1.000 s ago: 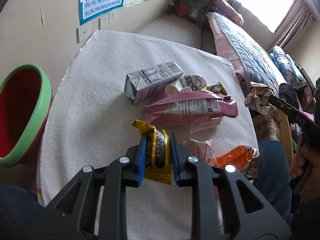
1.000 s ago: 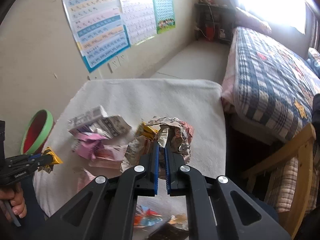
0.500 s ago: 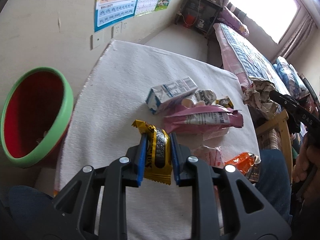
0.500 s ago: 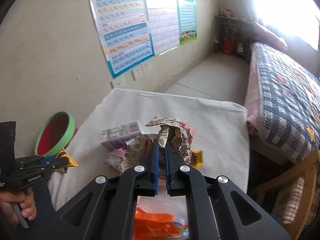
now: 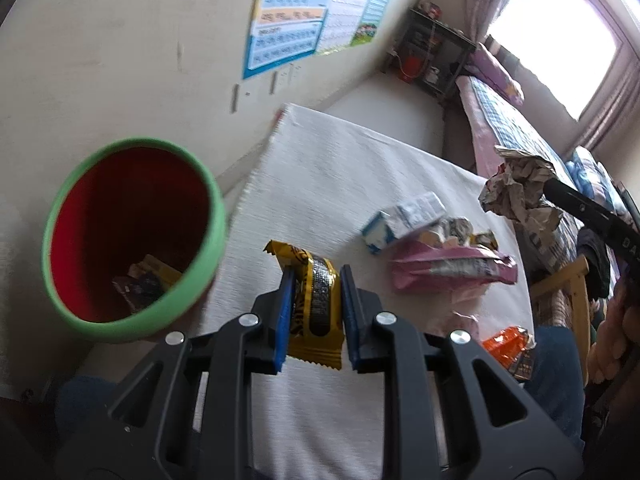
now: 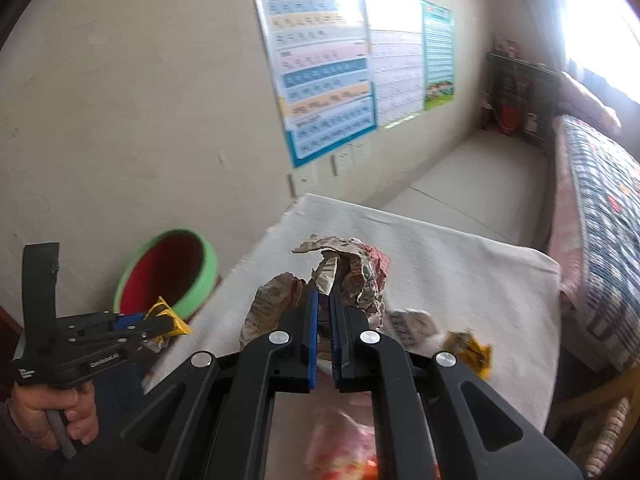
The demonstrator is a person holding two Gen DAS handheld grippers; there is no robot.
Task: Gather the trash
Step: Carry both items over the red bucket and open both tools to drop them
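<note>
Between left fingers (image 5: 285, 312), yellow wrapper (image 5: 316, 304), beside green bin (image 5: 134, 240)

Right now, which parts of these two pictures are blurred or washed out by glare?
Left wrist view: window blown out, blue-and-white carton smeared, yellow snack wrapper sharp. Right wrist view: window glare at top right, orange packet blurred, crumpled paper wad fairly sharp.

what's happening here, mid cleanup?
Yes. A person holds a gripper in each hand. The left gripper is shut on a yellow snack wrapper, near the green-rimmed red bin, which already holds some wrappers. The right gripper is shut on a crumpled paper wad. A milk carton and pink bag remain on the table.
</note>
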